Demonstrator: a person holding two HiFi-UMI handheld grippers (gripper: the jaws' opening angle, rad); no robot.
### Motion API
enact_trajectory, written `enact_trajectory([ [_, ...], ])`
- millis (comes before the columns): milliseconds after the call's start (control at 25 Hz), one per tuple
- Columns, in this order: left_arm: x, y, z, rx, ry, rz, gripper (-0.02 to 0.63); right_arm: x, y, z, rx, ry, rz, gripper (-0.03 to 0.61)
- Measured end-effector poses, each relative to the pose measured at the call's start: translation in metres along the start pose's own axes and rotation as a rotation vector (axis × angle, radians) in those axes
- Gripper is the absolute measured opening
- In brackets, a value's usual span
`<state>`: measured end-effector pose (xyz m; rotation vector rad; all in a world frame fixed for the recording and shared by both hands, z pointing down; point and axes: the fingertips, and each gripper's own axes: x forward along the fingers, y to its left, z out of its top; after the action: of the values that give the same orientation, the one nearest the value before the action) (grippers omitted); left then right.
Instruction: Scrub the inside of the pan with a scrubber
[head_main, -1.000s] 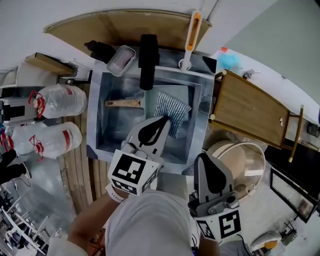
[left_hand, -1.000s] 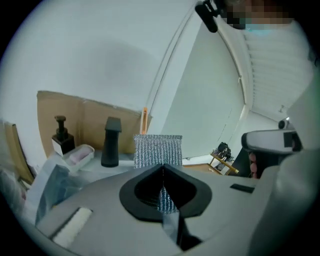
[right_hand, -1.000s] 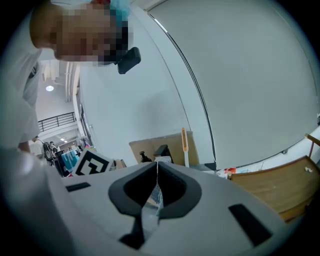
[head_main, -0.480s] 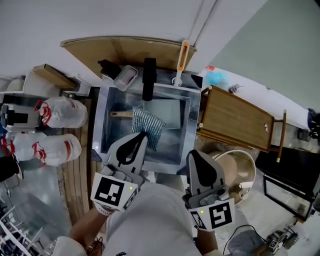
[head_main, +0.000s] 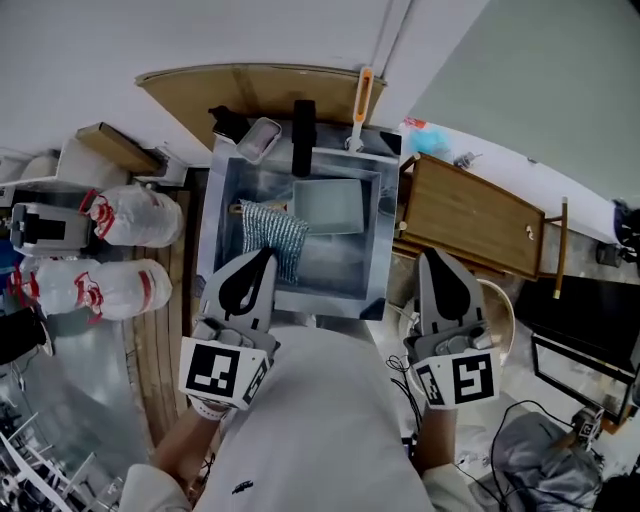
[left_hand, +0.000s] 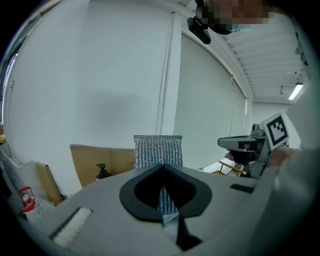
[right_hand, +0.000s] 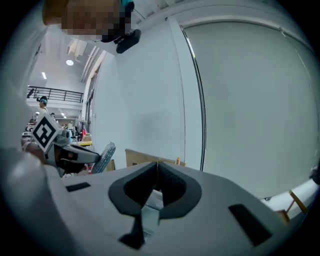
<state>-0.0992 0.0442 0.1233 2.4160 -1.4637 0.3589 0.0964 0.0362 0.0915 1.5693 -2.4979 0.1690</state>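
In the head view, a silver mesh scrubber hangs over the steel sink, pinched at its near edge by my left gripper. The grey square pan lies in the sink's far half, its wooden handle pointing left. In the left gripper view the scrubber stands up out of the shut jaws of the left gripper. My right gripper hovers right of the sink, jaws together with nothing in them. The right gripper view shows the right gripper shut and the scrubber off to the left.
A black faucet, an orange-handled brush and a soap tray sit at the sink's back. Two water bottles lie to the left. A wooden table and a white bucket are at the right.
The left gripper drew back toward the person and left, lifting the scrubber with it. The right gripper rose and moved forward beside the sink.
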Motion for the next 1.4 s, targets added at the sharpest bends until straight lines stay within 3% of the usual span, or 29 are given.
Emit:
enact_trajectory([
  [360,-0.024,0.014,-0.010,-0.023,-0.005,0.066,0.008,-0.011,0.009,-0.013,0.001,0.034,0.026,0.006],
  [600,-0.023,0.015,-0.011,-0.042,-0.002,0.065,0.008,-0.013,0.009,-0.014,0.132,0.045,0.028,0.006],
  [920,-0.022,0.016,-0.006,-0.045,-0.019,0.059,0.008,0.002,0.024,0.007,0.046,0.056,0.147,0.006],
  [1400,-0.022,0.011,-0.006,-0.062,-0.023,0.060,0.008,0.002,0.041,-0.002,0.068,0.049,0.162,0.006],
])
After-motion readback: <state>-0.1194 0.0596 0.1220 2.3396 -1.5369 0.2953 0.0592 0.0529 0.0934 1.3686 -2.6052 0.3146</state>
